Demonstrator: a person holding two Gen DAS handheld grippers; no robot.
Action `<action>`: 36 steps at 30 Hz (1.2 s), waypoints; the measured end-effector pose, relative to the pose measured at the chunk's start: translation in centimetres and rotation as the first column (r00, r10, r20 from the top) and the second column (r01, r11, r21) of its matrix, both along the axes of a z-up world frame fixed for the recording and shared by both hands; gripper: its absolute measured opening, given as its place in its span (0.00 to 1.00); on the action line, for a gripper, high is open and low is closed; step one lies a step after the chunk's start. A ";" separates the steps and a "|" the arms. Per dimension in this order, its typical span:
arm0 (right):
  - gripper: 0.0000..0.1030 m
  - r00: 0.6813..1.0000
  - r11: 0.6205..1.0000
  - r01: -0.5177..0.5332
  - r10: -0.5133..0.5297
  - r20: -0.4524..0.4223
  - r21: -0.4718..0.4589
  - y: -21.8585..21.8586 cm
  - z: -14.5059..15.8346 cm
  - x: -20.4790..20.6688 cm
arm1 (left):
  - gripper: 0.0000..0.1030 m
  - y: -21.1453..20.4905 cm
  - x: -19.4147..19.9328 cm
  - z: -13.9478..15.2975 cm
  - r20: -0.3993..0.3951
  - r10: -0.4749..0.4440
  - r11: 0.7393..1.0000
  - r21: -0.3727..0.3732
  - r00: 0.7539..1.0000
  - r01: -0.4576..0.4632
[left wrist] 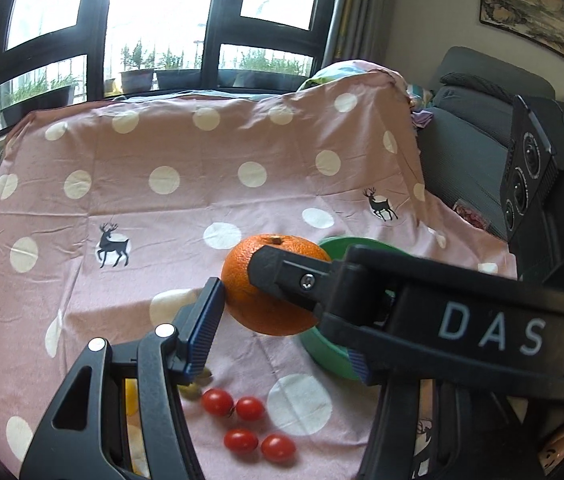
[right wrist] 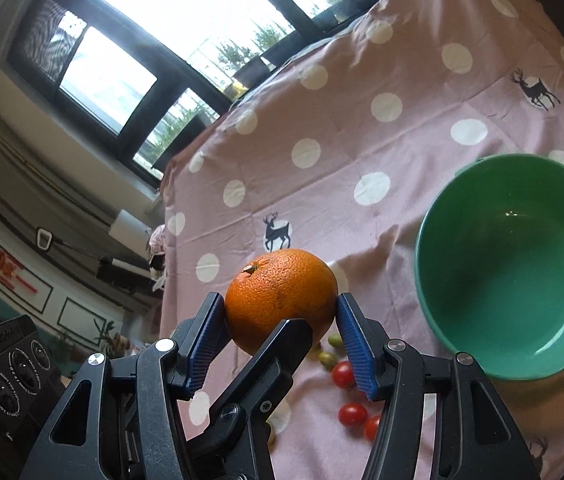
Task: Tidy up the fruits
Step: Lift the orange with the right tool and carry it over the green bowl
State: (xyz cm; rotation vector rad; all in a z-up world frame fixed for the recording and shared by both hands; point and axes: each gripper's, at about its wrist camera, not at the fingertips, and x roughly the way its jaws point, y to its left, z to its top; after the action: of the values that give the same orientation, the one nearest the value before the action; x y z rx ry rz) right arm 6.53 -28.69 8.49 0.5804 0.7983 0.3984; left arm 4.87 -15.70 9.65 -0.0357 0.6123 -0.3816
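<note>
The right claw (right wrist: 281, 328) is clamped on an orange (right wrist: 282, 298), its two blue ribbed pads pressing the fruit's left and right sides and holding it up above the table (right wrist: 361, 140), stem end tilted to the upper left. The left claw (left wrist: 278, 308) meets the same orange (left wrist: 272, 284) from another angle: its left blue pad touches the fruit's side, while its other finger is hidden behind the right claw's black body, so whether it is gripping cannot be told. Just right of the orange sits a green bowl (right wrist: 513, 264), upright and open on the table. Below the fruit, on the cloth, lie small red cherry tomatoes (left wrist: 248, 426) in a loose cluster of four, with a couple of small greenish fruits (right wrist: 327, 358) beside them. The table is covered by a pink cloth (left wrist: 162, 208) with white dots and dark deer figures. Beyond it are dark-framed windows (left wrist: 154, 24) with potted plants (left wrist: 138, 78) on the sill, and a grey sofa (left wrist: 465, 128) to the right.
</note>
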 end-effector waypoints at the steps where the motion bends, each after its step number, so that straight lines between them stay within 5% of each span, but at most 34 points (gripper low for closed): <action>1: 0.58 1.000 1.000 0.009 -0.009 0.002 0.002 -0.4 -0.2 0.1 | 0.53 -0.4 0.3 -0.3 -0.004 -0.012 1.000 0.001 1.000 0.012; 19: 0.58 0.978 0.983 0.181 -0.178 -0.107 0.019 -8.1 -4.1 0.9 | 0.53 -7.7 3.0 -4.1 -0.095 -0.152 0.988 -0.022 0.984 0.150; 36: 0.58 0.950 0.964 0.266 -0.264 -0.169 -0.009 -11.1 -5.9 1.1 | 0.53 -9.9 4.4 -6.3 -0.162 -0.229 0.973 -0.066 0.960 0.221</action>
State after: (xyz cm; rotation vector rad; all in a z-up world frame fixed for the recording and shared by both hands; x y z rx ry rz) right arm 7.59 -39.80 2.62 0.7314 0.8671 0.1079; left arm 9.30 -25.60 3.33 -0.0443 0.7774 -0.6186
